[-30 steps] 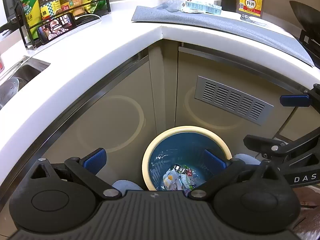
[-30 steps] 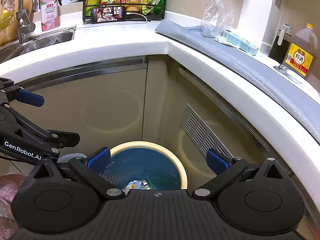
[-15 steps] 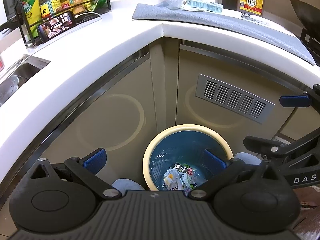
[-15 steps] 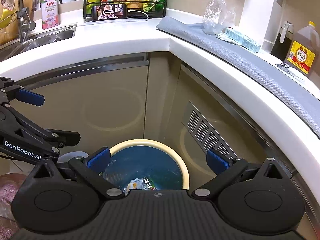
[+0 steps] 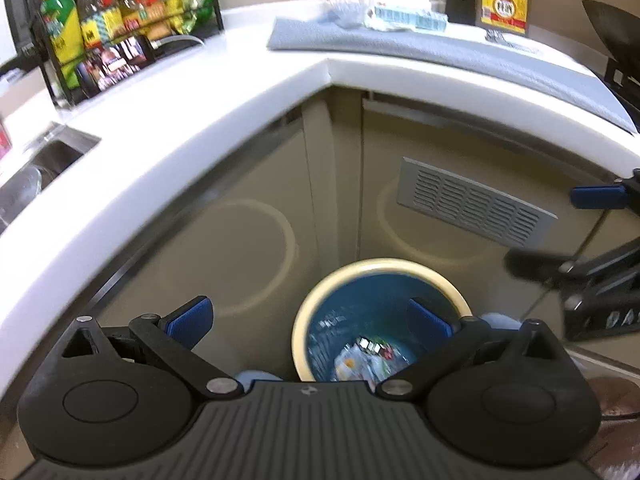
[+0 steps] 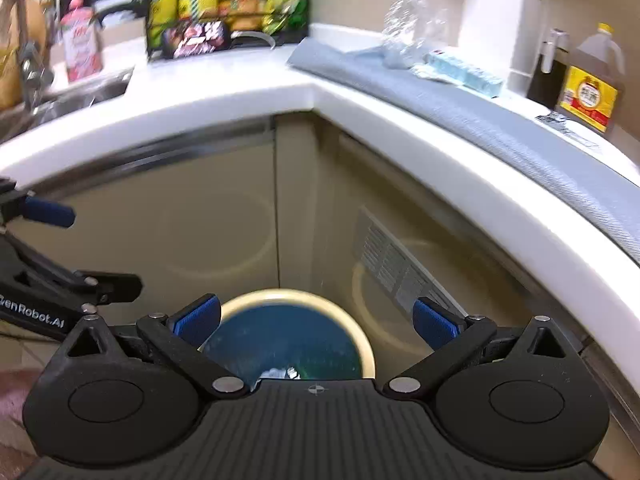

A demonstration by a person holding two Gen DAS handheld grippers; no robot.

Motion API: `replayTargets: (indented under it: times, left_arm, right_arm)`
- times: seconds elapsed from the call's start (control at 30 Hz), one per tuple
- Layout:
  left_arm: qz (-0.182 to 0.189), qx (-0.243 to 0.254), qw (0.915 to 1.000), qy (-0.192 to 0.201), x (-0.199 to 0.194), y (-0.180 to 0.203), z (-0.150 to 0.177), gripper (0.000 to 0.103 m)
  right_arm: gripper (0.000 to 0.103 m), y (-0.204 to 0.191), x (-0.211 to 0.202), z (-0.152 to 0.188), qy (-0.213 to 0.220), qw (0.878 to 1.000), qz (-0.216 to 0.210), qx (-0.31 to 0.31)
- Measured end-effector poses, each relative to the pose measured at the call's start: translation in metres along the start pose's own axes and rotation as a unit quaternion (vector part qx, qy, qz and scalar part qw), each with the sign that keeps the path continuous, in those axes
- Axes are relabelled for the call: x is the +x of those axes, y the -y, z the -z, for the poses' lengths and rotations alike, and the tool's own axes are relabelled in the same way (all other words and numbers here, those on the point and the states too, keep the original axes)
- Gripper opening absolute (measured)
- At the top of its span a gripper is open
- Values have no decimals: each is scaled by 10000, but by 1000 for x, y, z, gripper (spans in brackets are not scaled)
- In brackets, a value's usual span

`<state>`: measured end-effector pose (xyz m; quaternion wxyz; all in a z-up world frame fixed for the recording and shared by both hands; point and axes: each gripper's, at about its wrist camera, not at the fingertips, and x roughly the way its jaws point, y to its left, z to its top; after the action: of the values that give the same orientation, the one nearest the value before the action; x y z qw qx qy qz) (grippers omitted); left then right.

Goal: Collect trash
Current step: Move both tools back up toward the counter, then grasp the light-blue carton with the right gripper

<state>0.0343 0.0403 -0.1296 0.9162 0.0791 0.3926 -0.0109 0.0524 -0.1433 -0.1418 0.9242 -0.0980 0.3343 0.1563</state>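
Left wrist: white counter point(image 5: 160, 128) wraps a corner above the bin point(image 5: 316, 300).

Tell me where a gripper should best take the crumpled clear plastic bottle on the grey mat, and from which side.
Probably across the crumpled plastic bottle at mid-body, approaching level from the counter's front edge: it stands upright on the grey mat, with a wall close behind.

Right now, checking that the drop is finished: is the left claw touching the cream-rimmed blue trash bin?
Apart. The left wrist view shows the open, empty left claw above the cream-rimmed blue trash bin, whose rim lies blurred well below the sharp fingertips.
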Motion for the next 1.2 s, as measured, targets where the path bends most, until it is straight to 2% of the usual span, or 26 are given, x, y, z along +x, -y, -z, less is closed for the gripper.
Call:
replayTargets:
  times: [0.1, 0.2, 0.37, 0.47, 0.6, 0.7, 0.97, 1.07, 1.1, 1.13, 1.17, 1.2]
  left_arm:
    - [-25, -112, 9999, 78, -5, -7, -11, 103]
    - [4, -334, 9992, 197, -12, -17, -27, 103]
    - [-87, -529, 9970, 552, -27, -28, -61, 103]
    - [-80, -639, 9952, 734, -32, -29, -81, 103]
    - [-36, -741, 9946, 727, -31, -27, -96, 103]
    - [5, -717, 9959, 557, -26, -27, -99, 103]
    - [-203, -610, 9976, 260, -3, -30, -109, 103]
    - [-195, -583, 9979, 225, 2, -29, -117, 103]
    - [-191, -555, 9980, 228, 4, -28, -119, 103]
    - [-181, -517, 9982, 246, 5, -26, -122, 103]
    - [-172, -478, 9983, 274, 5, -25, -125, 103]
    - [-163, -439, 9984, 309, 5, -23, -128, 103]
  right_arm:
    - [102, 15, -7, -13, 232, 9995, -41, 215]
    - [102, 34, -16, -37, 648, 9972, -21, 364]
    - [103, 71, -16, -92, 1389, 9891, 351, 340]
    - [103, 97, 4, -129, 1689, 9835, 609, 203]
    - [103, 137, 59, -175, 1813, 9767, 1113, 267]
    - [103, 165, 111, -203, 1703, 9736, 1475, 380]
    - [103, 215, 209, -254, 1123, 9822, 1288, 781]
    - [103, 227, 239, -264, 738, 9868, 1148, 867]
    - [98, 230, 247, -266, 620, 9880, 1120, 862]
    - [90, 232, 253, -266, 534, 9889, 1092, 850]
    - [68, 234, 256, -264, 487, 9897, 1034, 863]
    - [63, 235, 256, -262, 472, 9898, 1019, 881]
